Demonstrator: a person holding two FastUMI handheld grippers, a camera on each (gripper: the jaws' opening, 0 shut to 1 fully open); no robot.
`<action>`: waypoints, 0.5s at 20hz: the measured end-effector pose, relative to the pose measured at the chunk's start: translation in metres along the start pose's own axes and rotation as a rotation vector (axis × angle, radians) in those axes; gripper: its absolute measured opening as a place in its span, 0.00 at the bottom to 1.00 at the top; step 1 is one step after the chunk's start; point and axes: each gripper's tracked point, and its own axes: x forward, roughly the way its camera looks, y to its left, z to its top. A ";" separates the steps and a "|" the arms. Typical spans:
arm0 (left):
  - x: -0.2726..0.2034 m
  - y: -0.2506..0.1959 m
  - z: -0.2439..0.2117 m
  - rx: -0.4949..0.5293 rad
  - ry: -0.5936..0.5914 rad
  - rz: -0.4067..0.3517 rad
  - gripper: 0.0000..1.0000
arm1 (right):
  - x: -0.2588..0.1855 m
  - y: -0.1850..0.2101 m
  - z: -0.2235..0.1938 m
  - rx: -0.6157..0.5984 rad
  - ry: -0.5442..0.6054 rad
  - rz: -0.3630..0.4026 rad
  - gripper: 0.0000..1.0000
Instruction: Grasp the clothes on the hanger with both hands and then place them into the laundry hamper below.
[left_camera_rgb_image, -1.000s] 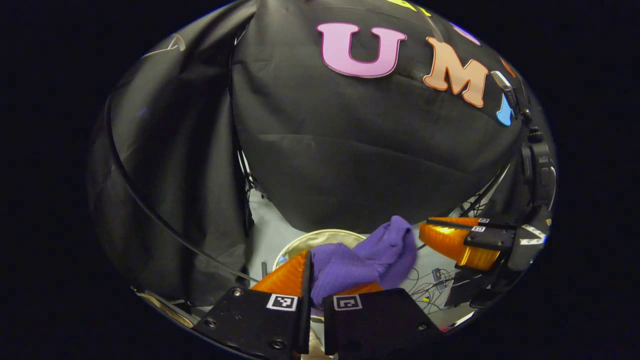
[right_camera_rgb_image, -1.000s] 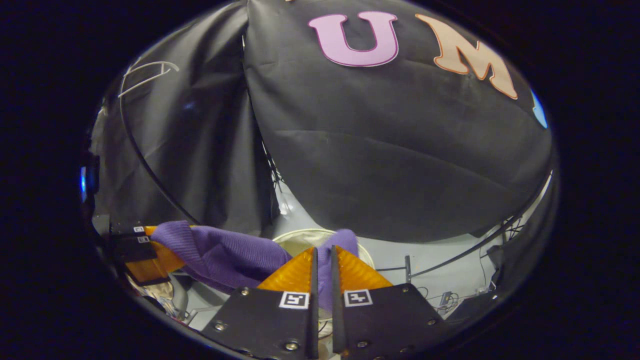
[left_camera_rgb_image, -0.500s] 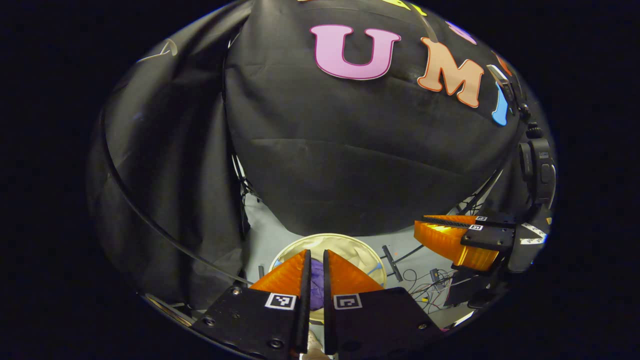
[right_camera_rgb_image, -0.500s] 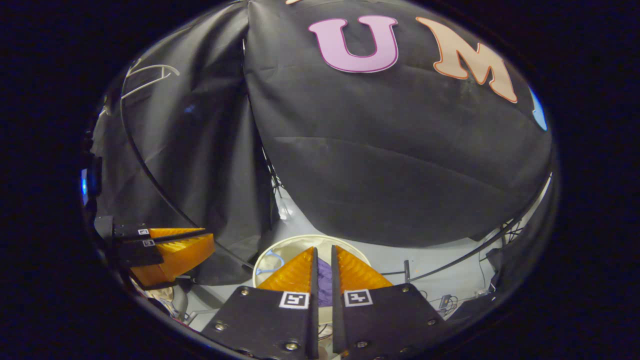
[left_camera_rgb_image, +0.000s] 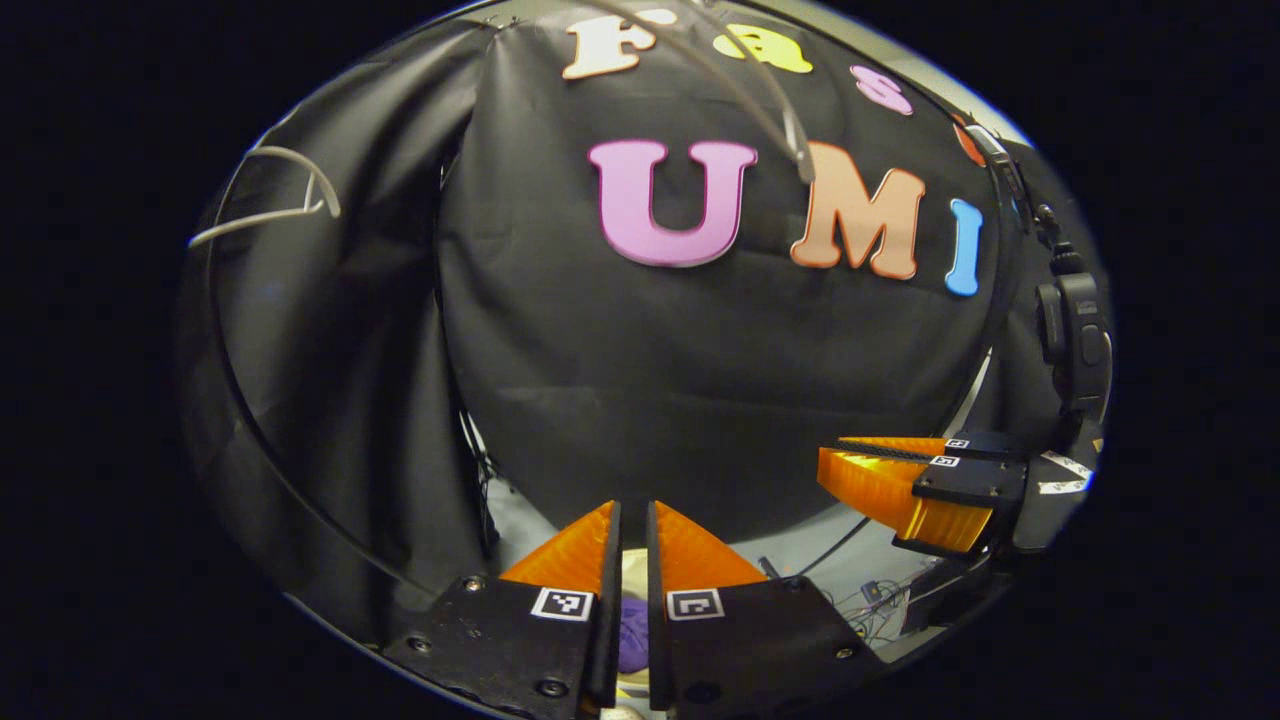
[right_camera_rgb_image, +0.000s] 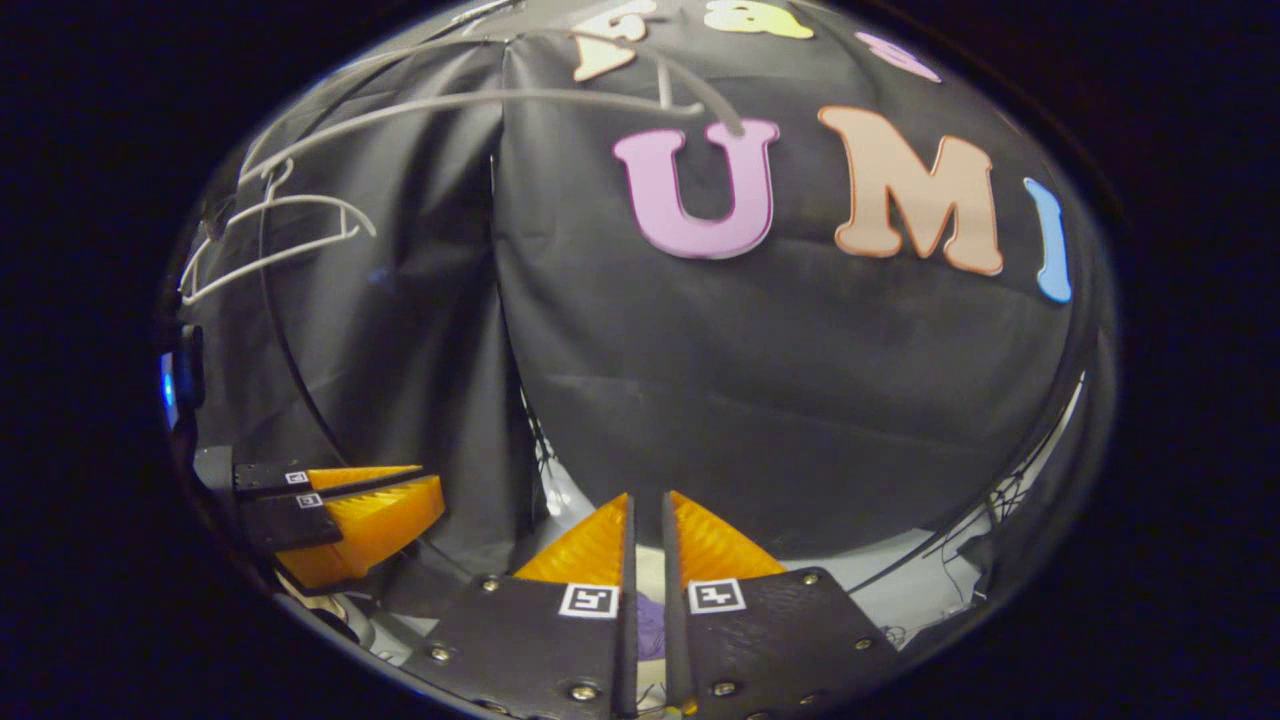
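Note:
The purple garment (left_camera_rgb_image: 632, 620) lies low down inside the cream laundry hamper (left_camera_rgb_image: 633, 570). I see it only as a strip through the slit between my left gripper's fingers. My left gripper (left_camera_rgb_image: 630, 505) is shut with nothing in it, raised well above the hamper. In the right gripper view the same purple garment (right_camera_rgb_image: 650, 612) shows below my right gripper (right_camera_rgb_image: 647, 495), which is also shut and empty. An empty white hanger (right_camera_rgb_image: 270, 235) hangs at upper left. Each gripper appears in the other's view, off to the side: the right gripper (left_camera_rgb_image: 825, 458) and the left gripper (right_camera_rgb_image: 425, 478).
A second bare hanger (left_camera_rgb_image: 760, 90) hangs overhead near the booth's black cloth wall. A camera on a stand (left_camera_rgb_image: 1075, 330) is at the far right. Loose cables (left_camera_rgb_image: 880, 610) lie on the grey floor beside the hamper. A black hoop (left_camera_rgb_image: 260, 420) curves along the left.
One second ago both grippers held the purple garment stretched between them. It has dropped into the hamper, and both grippers have since risen and tilted up toward the wall.

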 end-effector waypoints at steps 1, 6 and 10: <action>-0.005 -0.003 0.013 0.000 -0.028 -0.007 0.13 | -0.007 -0.001 0.013 0.000 -0.032 -0.008 0.11; -0.040 -0.016 0.068 0.016 -0.169 -0.046 0.05 | -0.052 -0.008 0.069 0.021 -0.169 -0.057 0.11; -0.074 -0.024 0.109 0.038 -0.274 -0.066 0.13 | -0.092 -0.007 0.105 0.018 -0.273 -0.102 0.11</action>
